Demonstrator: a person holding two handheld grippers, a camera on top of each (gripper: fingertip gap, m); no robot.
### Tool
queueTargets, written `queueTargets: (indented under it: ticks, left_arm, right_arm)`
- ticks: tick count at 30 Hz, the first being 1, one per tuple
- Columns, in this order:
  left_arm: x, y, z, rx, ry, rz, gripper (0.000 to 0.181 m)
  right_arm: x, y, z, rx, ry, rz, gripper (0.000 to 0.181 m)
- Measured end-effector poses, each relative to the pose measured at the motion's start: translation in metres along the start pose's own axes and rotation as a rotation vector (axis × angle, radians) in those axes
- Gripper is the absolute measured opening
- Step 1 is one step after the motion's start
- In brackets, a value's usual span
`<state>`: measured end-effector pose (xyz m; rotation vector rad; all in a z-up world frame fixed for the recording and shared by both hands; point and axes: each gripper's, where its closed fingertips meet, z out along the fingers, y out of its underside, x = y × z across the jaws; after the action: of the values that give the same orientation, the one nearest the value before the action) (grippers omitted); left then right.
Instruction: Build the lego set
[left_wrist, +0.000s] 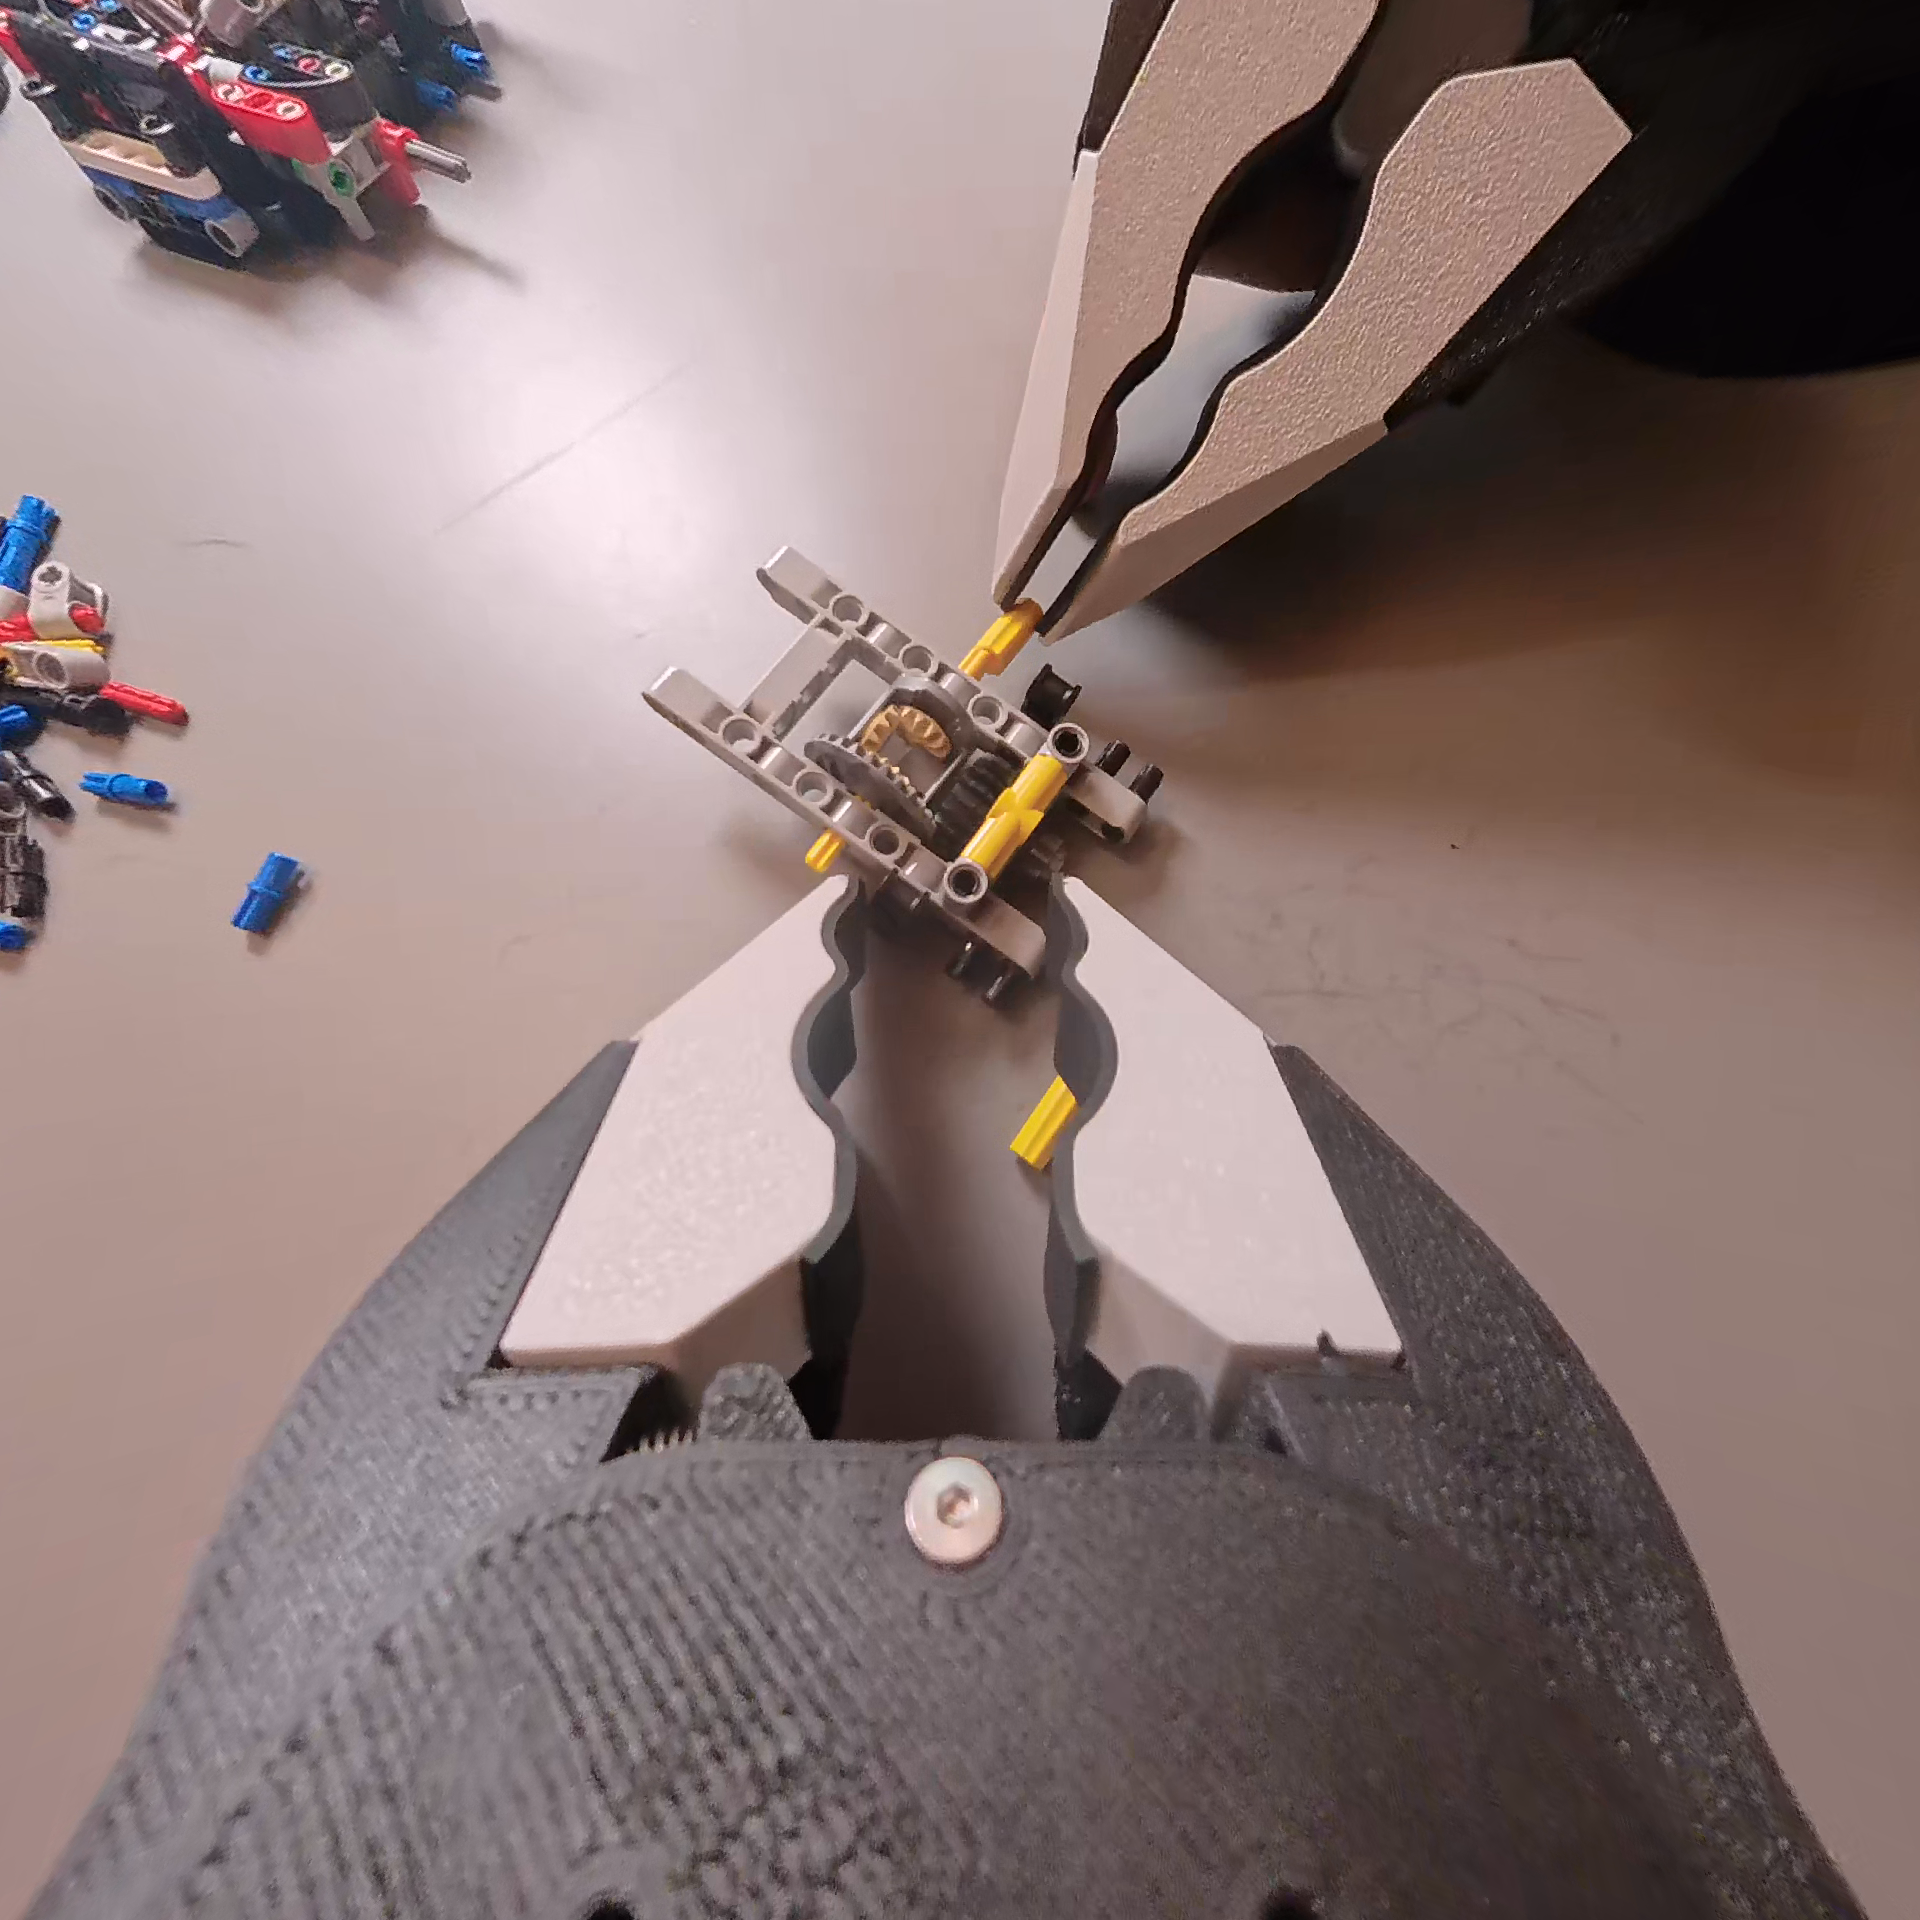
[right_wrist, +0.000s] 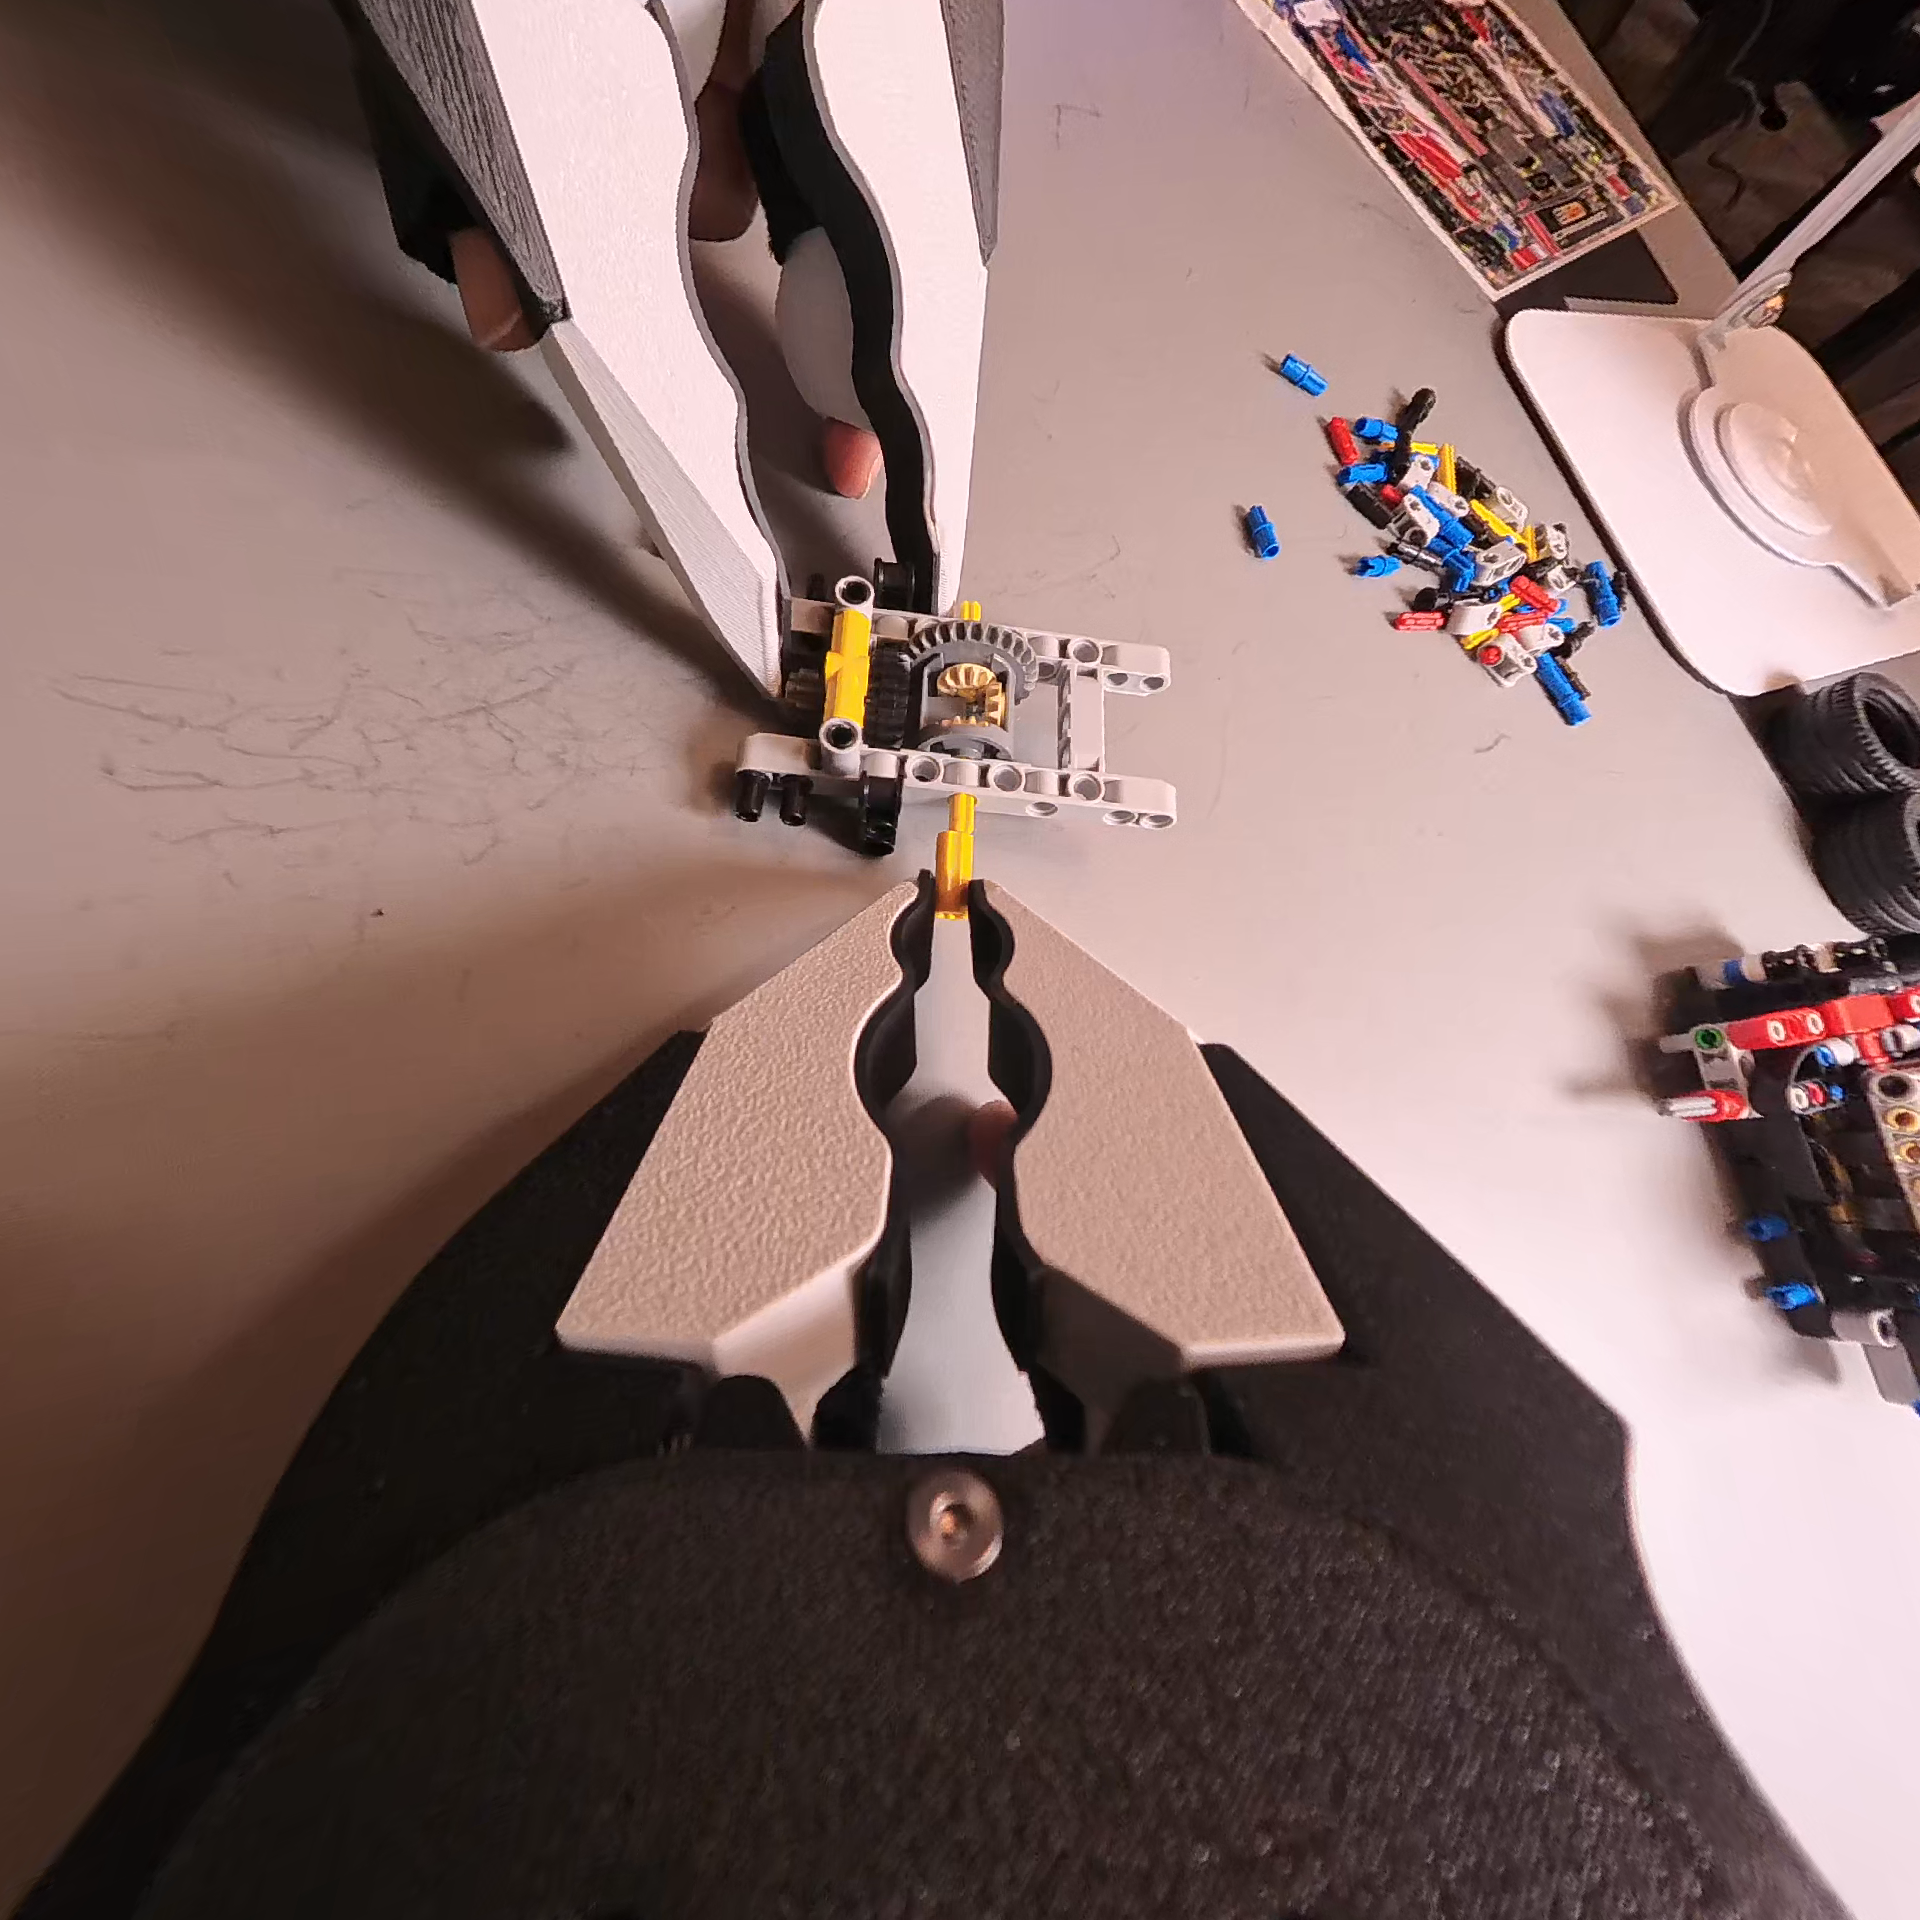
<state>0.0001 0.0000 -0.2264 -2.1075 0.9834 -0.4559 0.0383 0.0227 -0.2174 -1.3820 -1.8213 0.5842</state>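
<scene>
Scuffed pale tabletop (right_wrist: 312, 727) fills my view; loose coloured bricks (right_wrist: 1475, 551) at two o'clock. My left gripper (left_wrist: 951, 894) clamps the grey geared frame (right_wrist: 966, 707); my right gripper (right_wrist: 948, 896) pinches its yellow axle (right_wrist: 952, 862).

Each camera rides behind its own tongs, angled down at the desk (left_wrist: 520, 416) from close by. They face each other across the grey frame (left_wrist: 894, 769) (right_wrist: 966, 707), which both views share.

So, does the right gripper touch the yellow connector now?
Touching. In the right wrist view the right gripper has its fingertips closed on the end of the yellow connector, with no gap at either side.
</scene>
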Motion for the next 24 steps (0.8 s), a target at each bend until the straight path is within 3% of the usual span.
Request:
queueTargets:
  ticks: [24]
  left_arm:
    - [-0.0002, -0.0002, 0.0009, 0.017, -0.015, 0.036, 0.032]
  right_arm:
    - [0.0014, -0.0012, 0.0002, -0.023, -0.152, 0.165, 0.005]
